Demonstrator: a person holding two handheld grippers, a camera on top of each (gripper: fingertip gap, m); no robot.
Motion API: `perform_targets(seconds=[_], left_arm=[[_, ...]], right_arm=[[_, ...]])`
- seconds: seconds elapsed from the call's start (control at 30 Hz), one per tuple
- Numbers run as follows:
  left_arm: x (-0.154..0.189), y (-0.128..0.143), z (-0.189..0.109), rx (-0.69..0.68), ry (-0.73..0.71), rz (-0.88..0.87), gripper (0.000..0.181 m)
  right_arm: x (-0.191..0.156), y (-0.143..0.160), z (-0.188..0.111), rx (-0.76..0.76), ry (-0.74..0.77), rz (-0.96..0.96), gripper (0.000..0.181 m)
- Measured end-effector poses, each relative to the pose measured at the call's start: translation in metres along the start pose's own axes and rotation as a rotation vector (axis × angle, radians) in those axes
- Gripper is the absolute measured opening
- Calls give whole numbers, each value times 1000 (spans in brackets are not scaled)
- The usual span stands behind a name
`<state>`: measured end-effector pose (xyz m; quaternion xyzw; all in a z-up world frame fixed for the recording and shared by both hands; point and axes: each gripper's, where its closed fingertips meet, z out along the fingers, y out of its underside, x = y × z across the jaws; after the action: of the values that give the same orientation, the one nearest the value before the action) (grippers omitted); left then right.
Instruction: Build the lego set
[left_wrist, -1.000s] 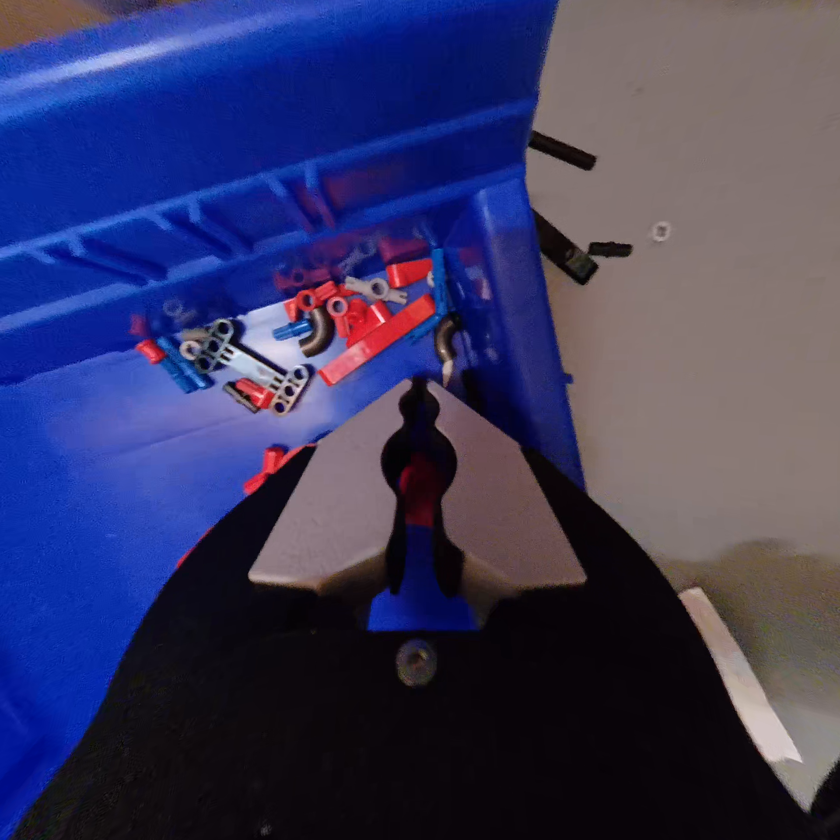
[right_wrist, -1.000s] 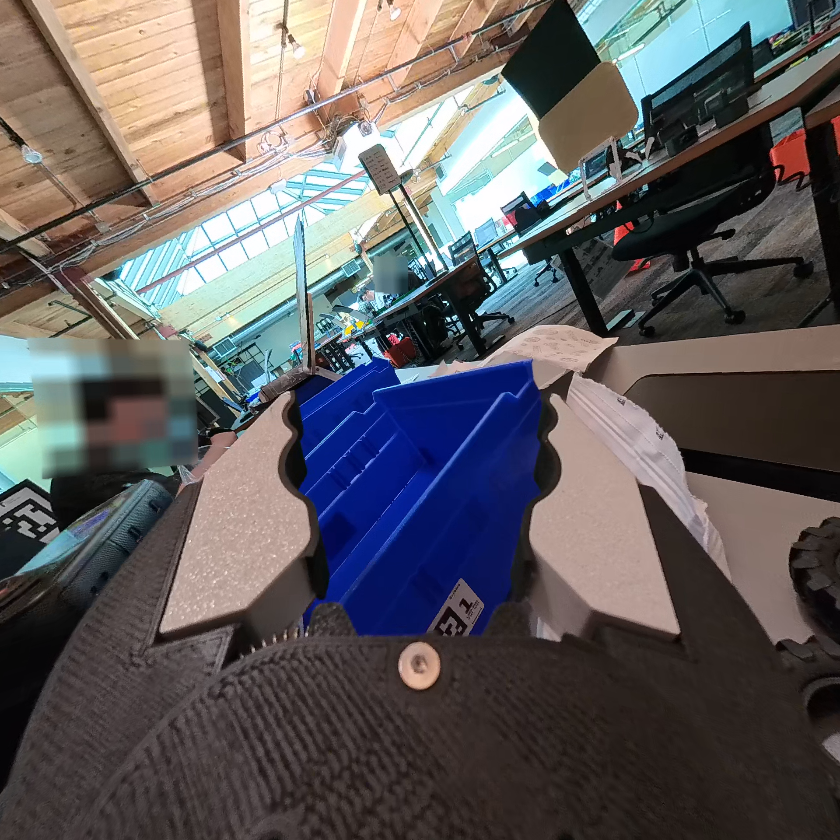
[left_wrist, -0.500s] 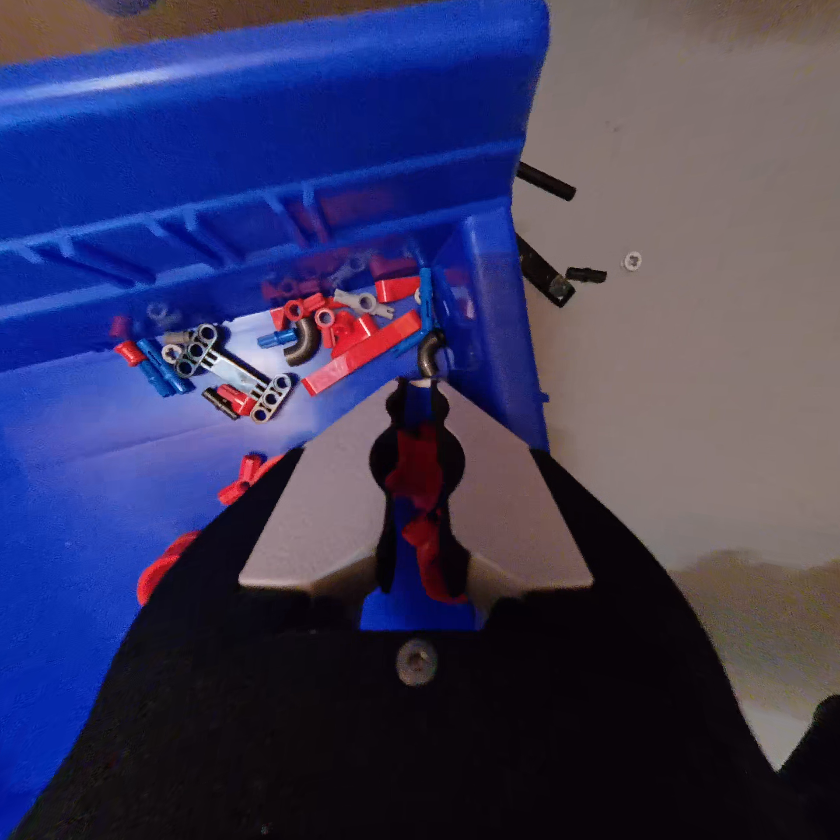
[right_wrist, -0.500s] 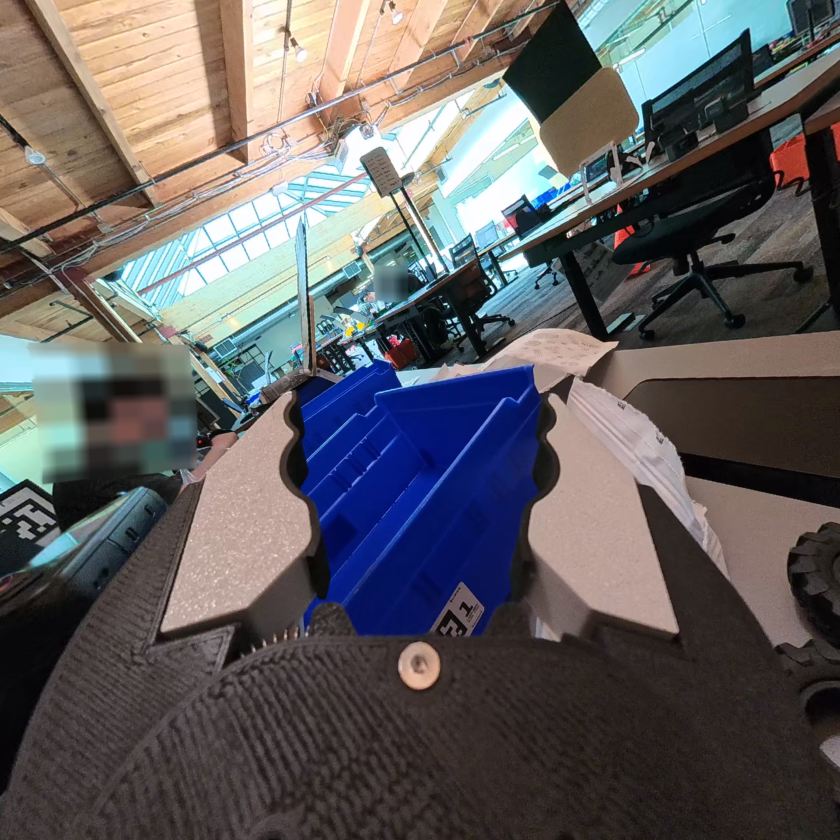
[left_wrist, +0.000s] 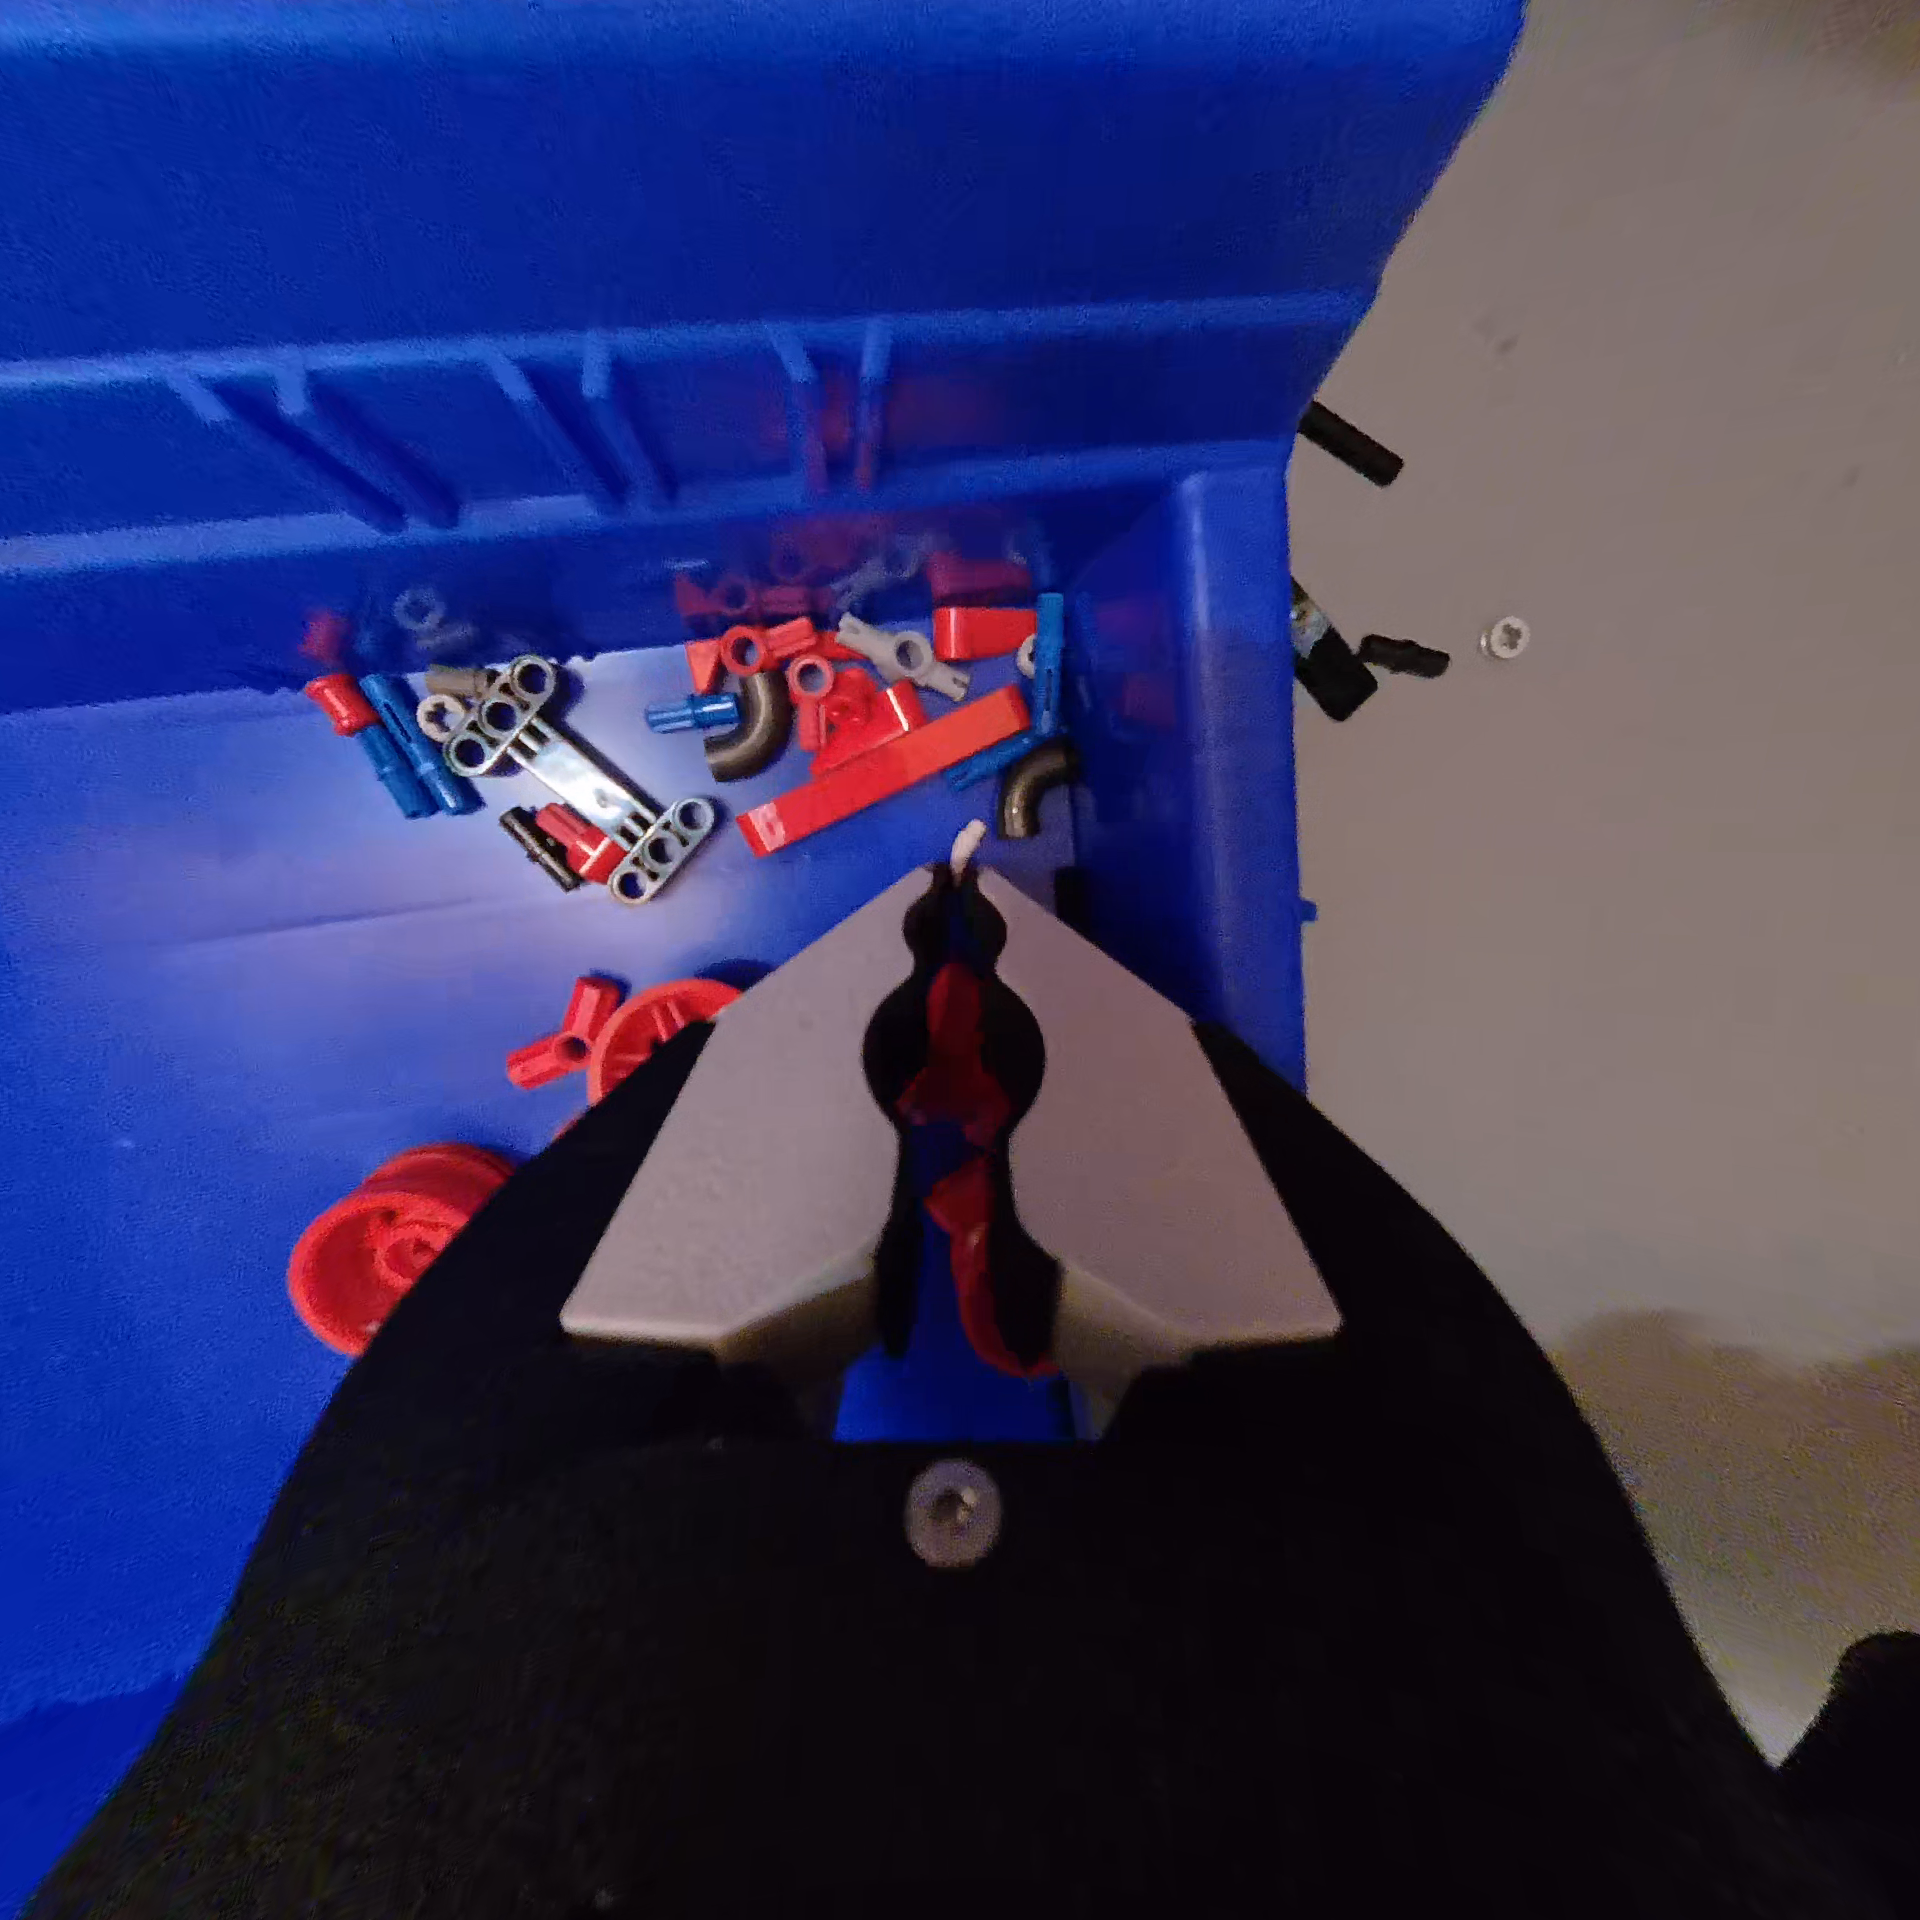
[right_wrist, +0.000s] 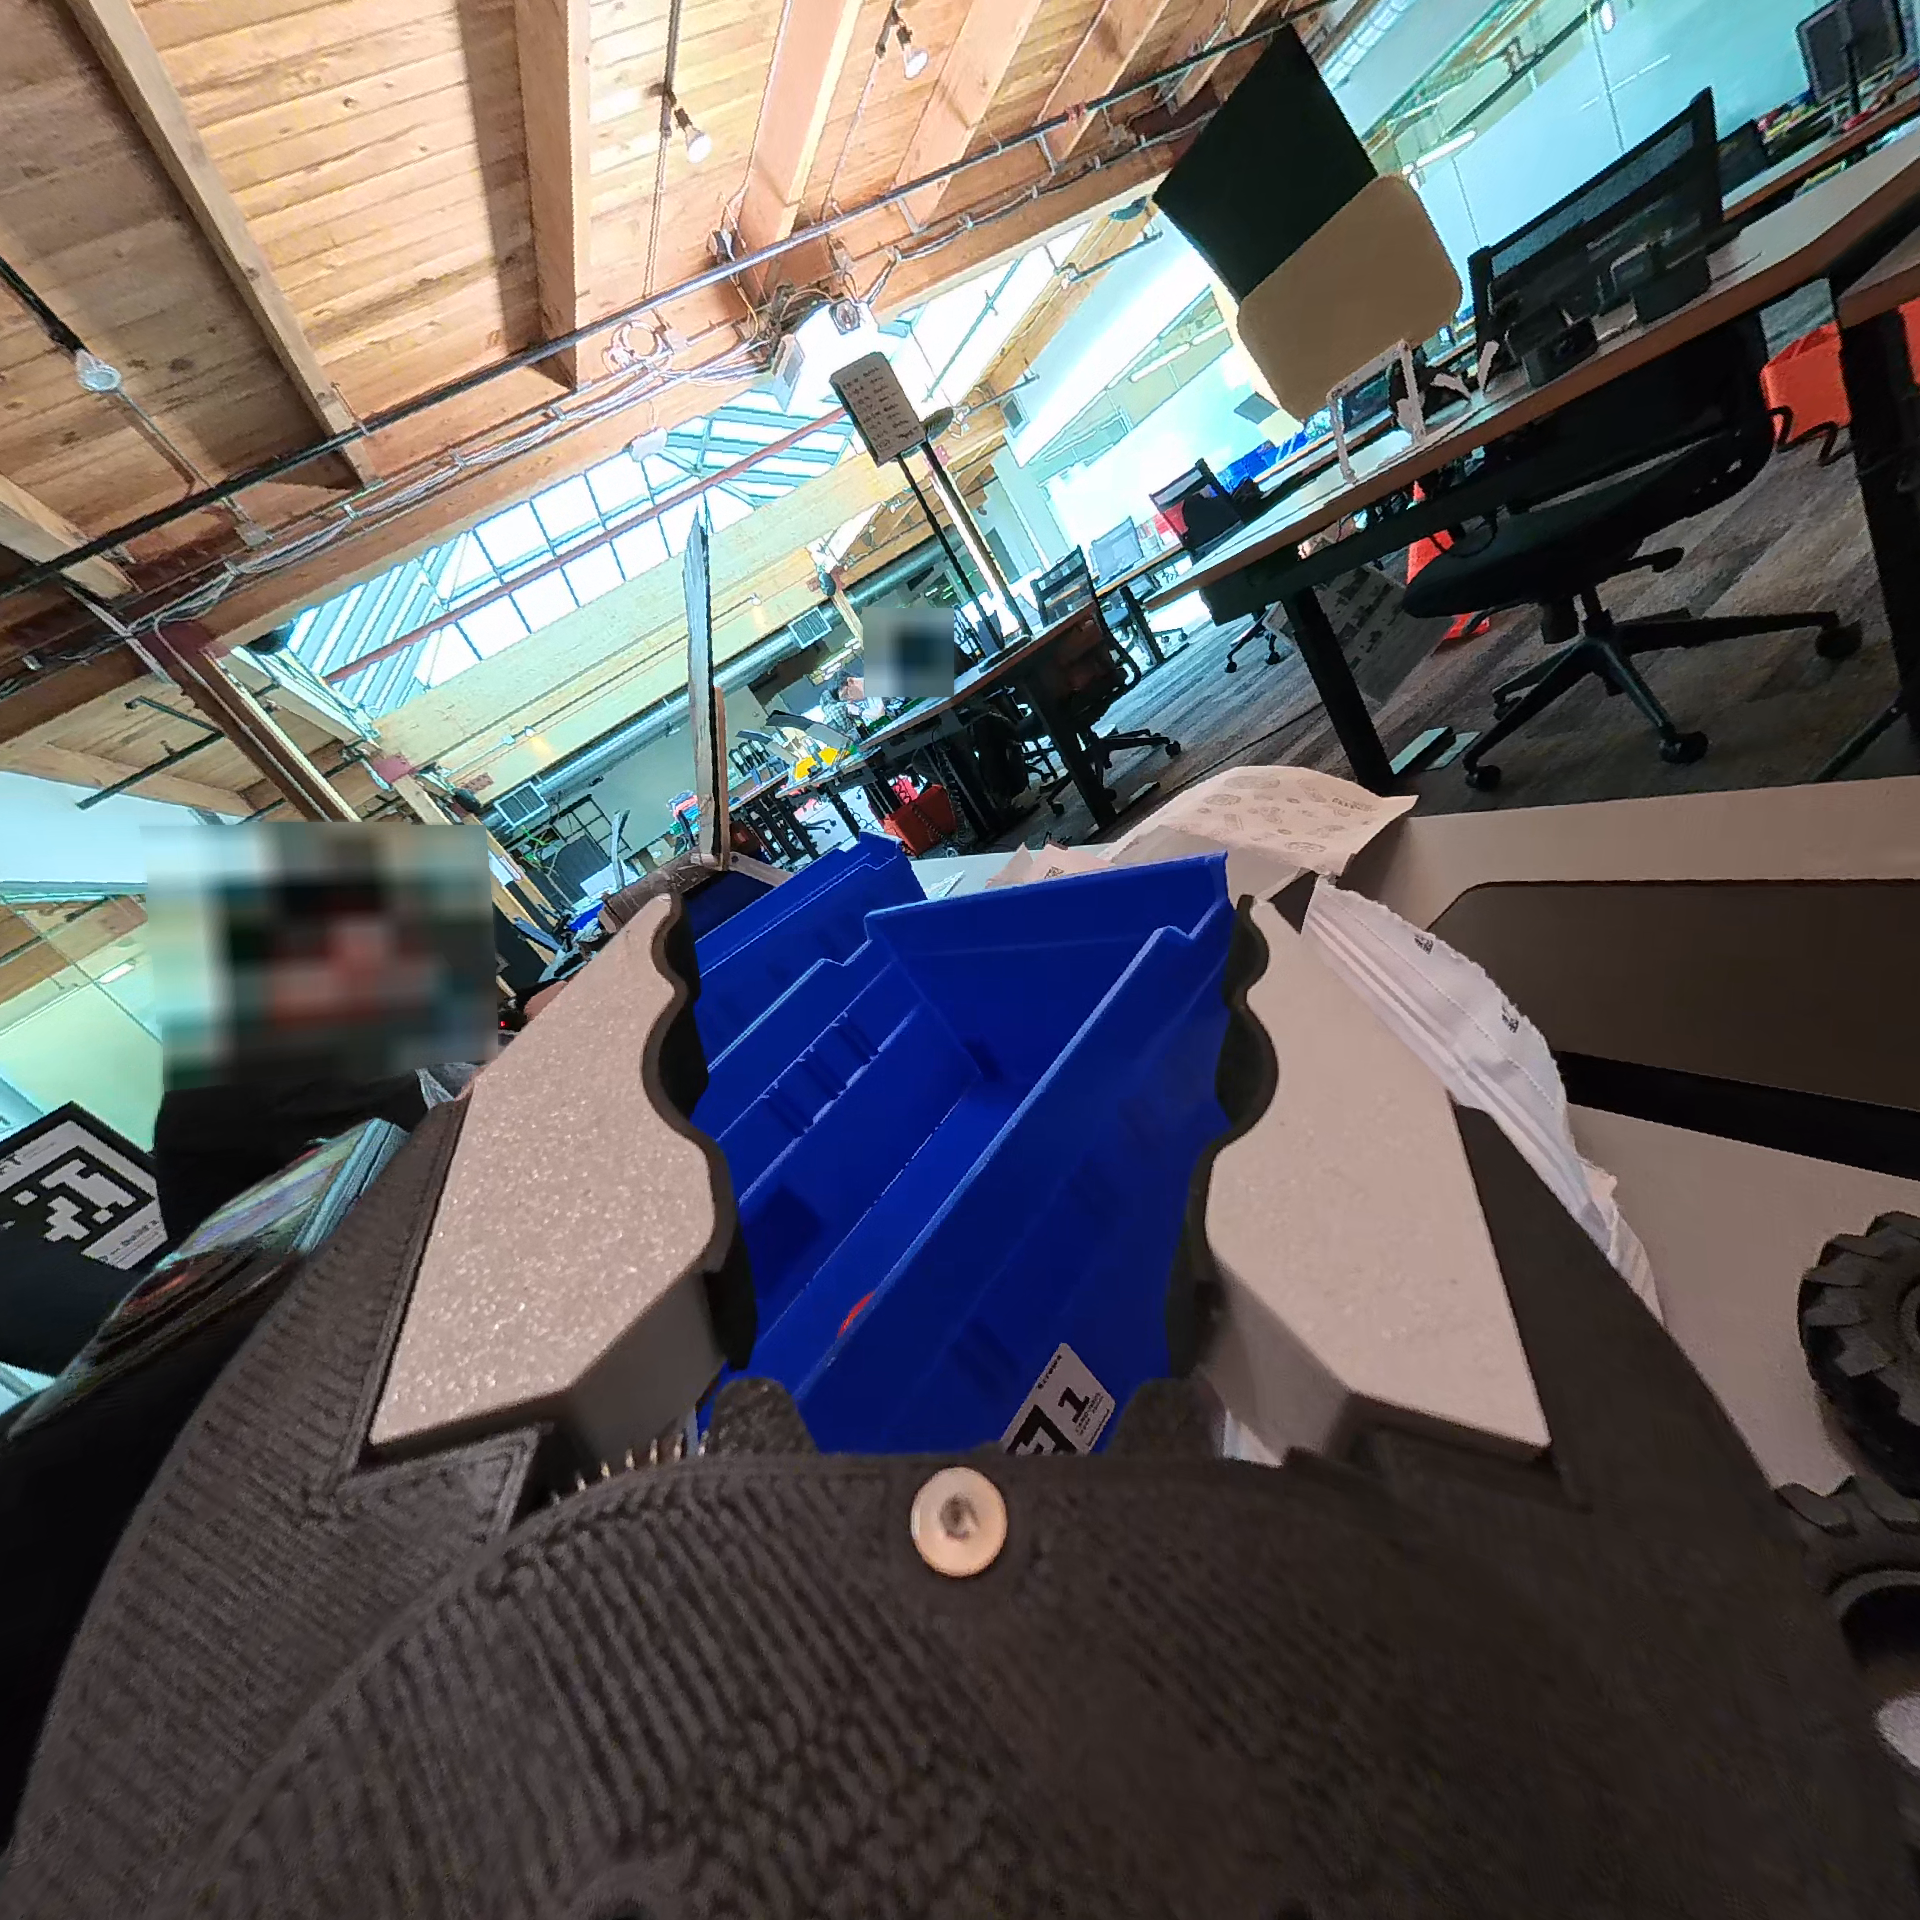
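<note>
My left gripper (left_wrist: 954, 883) is inside a blue bin (left_wrist: 1184, 727), near its right wall. Its jaws are closed, and a small white piece (left_wrist: 968, 840) sticks out from between the tips. Loose lego parts lie on the bin floor ahead: a long red beam (left_wrist: 883, 769), a grey beam with holes (left_wrist: 582, 774), blue pins (left_wrist: 416, 748), curved dark pieces (left_wrist: 748, 727) and red wheels (left_wrist: 384, 1247). My right gripper (right_wrist: 961, 1039) is open and empty. It points upward over a row of blue bins (right_wrist: 935, 1143).
Black pins (left_wrist: 1351, 457) and a small grey ring (left_wrist: 1504, 636) lie on the grey table to the right of the bin. In the right wrist view there are white plastic bags (right_wrist: 1455, 1039), a black tyre (right_wrist: 1860, 1340) at the right edge, and desks and chairs beyond.
My left gripper has pulled back a little from the bin floor, so the red wheels now show at lower left, and the white piece now sits at its tips. The right gripper has barely moved.
</note>
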<state>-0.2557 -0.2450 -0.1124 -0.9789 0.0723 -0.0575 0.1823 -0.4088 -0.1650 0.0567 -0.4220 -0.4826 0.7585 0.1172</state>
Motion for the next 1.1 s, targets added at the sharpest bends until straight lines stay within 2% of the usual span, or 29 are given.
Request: perform_targets(seconds=[0.03,0.2,0.3,0.4,0.47,0.6,0.7,0.8,0.9,1.1], left_arm=[[0,0,0,1,-3,2,0],[-9,-1,-2,14,-83,-1,0],[-22,-5,-14,50,-213,-54,0],[-39,-15,-44,111,-466,-112,0],[-45,-27,-75,200,-688,-160,0],[-25,-48,-127,378,-987,-205,0],[0,-69,-154,484,-1133,-202,0],[25,-103,-161,602,-1178,-160,0],[41,-135,-151,654,-1193,-110,0],[64,-205,-117,810,-1159,-52,0]], right_arm=[[-1,0,0,-1,-3,-1,101],[-7,-1,1,-2,-16,-5,100],[-13,-3,1,-2,-31,-11,100],[-20,-8,1,-17,-36,-36,103],[-30,-15,-1,-24,-52,-61,108],[-66,-33,-13,-46,-65,-159,110],[-106,-45,-37,-16,-83,-209,107],[-132,-50,-69,-40,-46,-277,104],[-140,-51,-110,-91,0,-320,101],[-144,-63,-192,-157,14,-229,101]])
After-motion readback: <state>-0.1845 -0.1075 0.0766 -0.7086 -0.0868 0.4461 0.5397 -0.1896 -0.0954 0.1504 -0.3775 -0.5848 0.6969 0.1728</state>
